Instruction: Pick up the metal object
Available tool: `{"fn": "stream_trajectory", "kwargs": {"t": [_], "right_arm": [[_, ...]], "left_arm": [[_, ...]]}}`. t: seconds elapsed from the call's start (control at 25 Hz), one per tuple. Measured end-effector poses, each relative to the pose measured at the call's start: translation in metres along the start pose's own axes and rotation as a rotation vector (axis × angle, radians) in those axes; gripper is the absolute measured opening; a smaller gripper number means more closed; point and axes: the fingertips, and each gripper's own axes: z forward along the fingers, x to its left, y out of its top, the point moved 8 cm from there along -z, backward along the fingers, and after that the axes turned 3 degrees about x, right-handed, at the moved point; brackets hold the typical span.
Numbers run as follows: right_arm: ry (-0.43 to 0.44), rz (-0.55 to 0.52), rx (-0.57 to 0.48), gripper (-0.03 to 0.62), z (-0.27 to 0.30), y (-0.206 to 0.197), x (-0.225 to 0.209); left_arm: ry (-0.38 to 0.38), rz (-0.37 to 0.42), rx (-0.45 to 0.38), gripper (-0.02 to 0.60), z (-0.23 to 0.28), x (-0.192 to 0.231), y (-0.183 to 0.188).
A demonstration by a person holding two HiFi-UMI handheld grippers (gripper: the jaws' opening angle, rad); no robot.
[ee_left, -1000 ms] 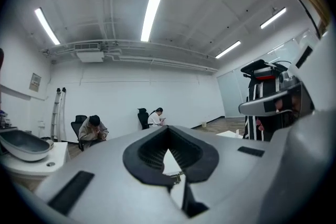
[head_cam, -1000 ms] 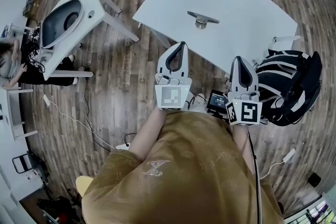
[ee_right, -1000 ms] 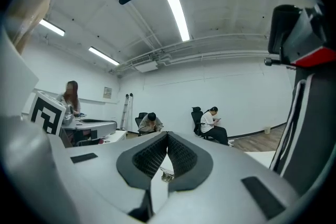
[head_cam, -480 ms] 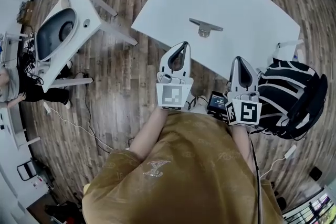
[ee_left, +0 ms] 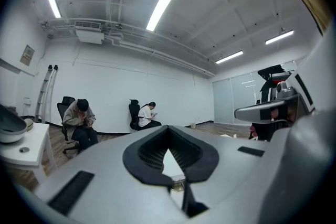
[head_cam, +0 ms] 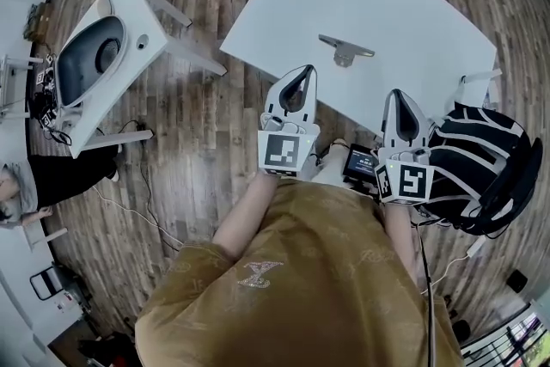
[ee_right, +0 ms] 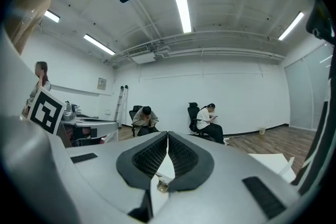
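1. Metal object [head_cam: 345,50] pickup looks to be at the approach step, with nothing grasped yet. Nearest the person, the left gripper [head_cam: 301,73] and the right gripper [head_cam: 396,96] are held side by side just ahead of the chest.
2. Each gripper view shows the ribbed pads meeting at their tips, clenched on nothing.
3. A black backpack [head_cam: 481,168] lies on the wood floor [head_cam: 198,116], just beside the right gripper.
4. Beyond the grippers stands the white table [head_cam: 412,4]. The object lies near its middle, a flat bar on a short round stem, well apart from both grippers.
5. The next move probably calls for reaching forward over the table edge, parting one gripper's jaws, and squaring them across the narrow bar. The bar sits low, so the tips would have to come down close to the tabletop.
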Motion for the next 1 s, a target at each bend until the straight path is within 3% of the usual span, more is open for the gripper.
{"fn": "stream_trajectory", "kwargs": {"t": [0.68, 1.0], "right_arm": [[0.058, -0.002, 0.062, 0.009, 0.069, -0.008, -0.034], [0.063, 0.011, 0.060, 0.009, 0.091, -0.012, -0.049]], "left_arm": [[0.019, -0.006, 0.053, 0.002, 0.067, 0.016, -0.010], [0.043, 0.032, 0.057, 0.002, 0.096, 0.018, -0.012]]}}
